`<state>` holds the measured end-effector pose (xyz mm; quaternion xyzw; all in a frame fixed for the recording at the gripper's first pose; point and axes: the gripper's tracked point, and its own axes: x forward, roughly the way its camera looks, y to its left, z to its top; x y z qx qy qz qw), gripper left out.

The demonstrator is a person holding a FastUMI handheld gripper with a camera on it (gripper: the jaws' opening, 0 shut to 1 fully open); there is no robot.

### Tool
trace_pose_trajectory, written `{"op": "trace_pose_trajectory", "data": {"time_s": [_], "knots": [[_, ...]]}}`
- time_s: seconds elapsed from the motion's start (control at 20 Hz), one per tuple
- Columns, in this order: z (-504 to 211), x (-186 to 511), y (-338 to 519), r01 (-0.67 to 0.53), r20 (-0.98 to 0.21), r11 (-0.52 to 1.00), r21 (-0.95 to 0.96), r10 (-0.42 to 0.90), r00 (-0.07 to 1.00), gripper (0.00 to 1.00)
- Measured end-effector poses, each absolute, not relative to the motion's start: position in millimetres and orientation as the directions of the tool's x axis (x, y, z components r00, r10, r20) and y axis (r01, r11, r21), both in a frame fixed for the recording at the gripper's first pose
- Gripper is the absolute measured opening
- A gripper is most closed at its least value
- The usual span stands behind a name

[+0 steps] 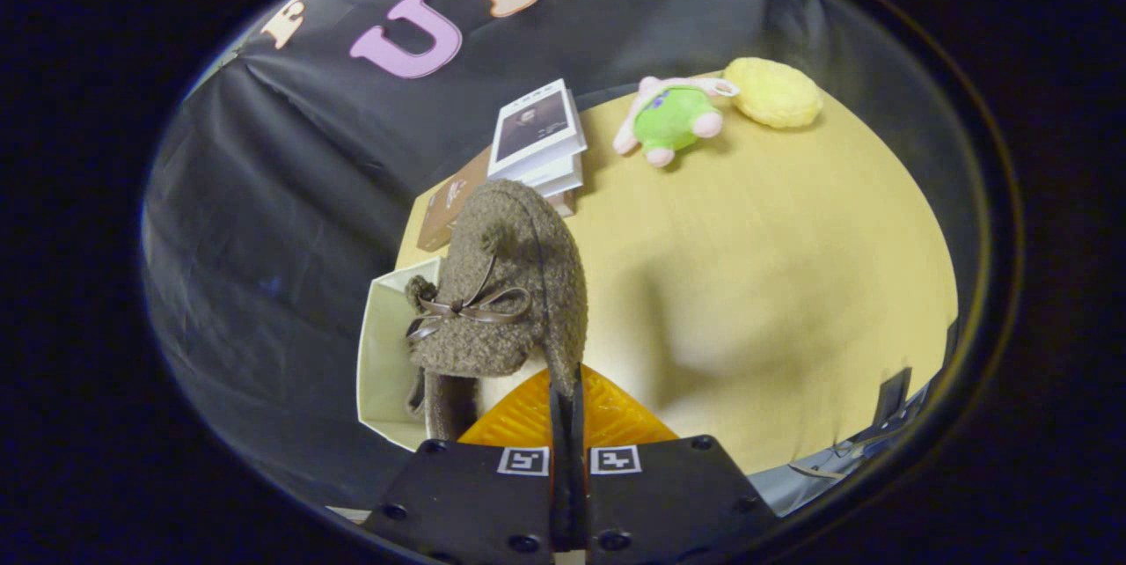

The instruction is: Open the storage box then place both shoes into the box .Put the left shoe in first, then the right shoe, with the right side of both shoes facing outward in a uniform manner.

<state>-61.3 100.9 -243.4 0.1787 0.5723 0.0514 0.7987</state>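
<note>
A fuzzy brown shoe (506, 283) with a small brown bow hangs from my gripper (567, 393), whose two orange fingers (528, 415) are shut on the thin edge of its collar. The shoe's toe points away from me and it is lifted over the open white storage box (387, 354), which sits at the table's left edge just ahead of the fingers. The shoe hides most of the box's inside. A second brown shape shows below the held shoe, inside the box, but too little of it is visible to tell what it is.
Beyond the shoe lies a stack of books (532, 138) beside a brown booklet (449, 204). Farther right on the wooden table (774, 283) lie a green and pink plush toy (673, 118) and a yellow sponge-like pad (774, 91). A dark stand (890, 398) is at the right edge.
</note>
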Motion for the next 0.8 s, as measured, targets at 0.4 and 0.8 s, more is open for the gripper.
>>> {"op": "trace_pose_trajectory", "data": {"time_s": [0.4, 0.8], "knots": [[-229, -52, 200, 0.05, -0.855, 0.897, 0.439, 0.4, 0.331, 0.03], [-259, -61, 267, 0.023, -0.869, 0.903, 0.43, 0.407, 0.282, 0.03]]}}
